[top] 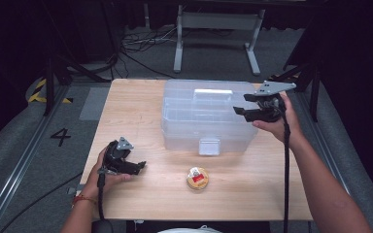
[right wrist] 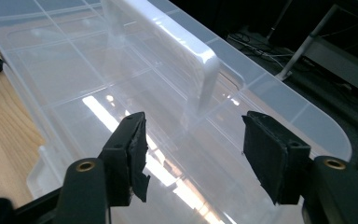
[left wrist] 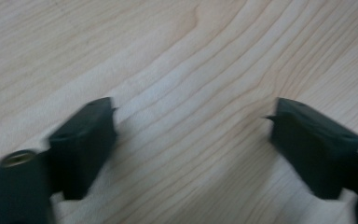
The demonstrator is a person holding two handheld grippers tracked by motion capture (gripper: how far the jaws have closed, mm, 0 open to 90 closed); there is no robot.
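The left gripper (top: 137, 167) rested low on the wooden surface (top: 141, 104), well to the left of and nearer the person than the clear plastic storage box (top: 206, 119). Its jaws stood apart with nothing between them; in the left gripper view the two black pads (left wrist: 86, 140) framed only bare wood grain. A short way to its right, just in front of the box's white latch (top: 209, 146), lay a small round tin (top: 197, 178) with a red and white label, flat on the surface and apart from both grippers.

The box sat near the middle of the surface, lid closed, with its long axis running left to right across the high view and its latch side facing the person. A white carrying handle (top: 213, 92) lay along the top of the lid, parallel to that long axis.

The right gripper (top: 239, 104) was held up at the box's right end, level with the lid and pointing leftward over it. Its jaws were partly open and gripped nothing. In the right gripper view the pads (right wrist: 133, 149) hovered just above the transparent lid (right wrist: 74, 70), and the handle (right wrist: 168, 51) stretched away ahead of them, roughly centred on the gap between them, not yet reached.
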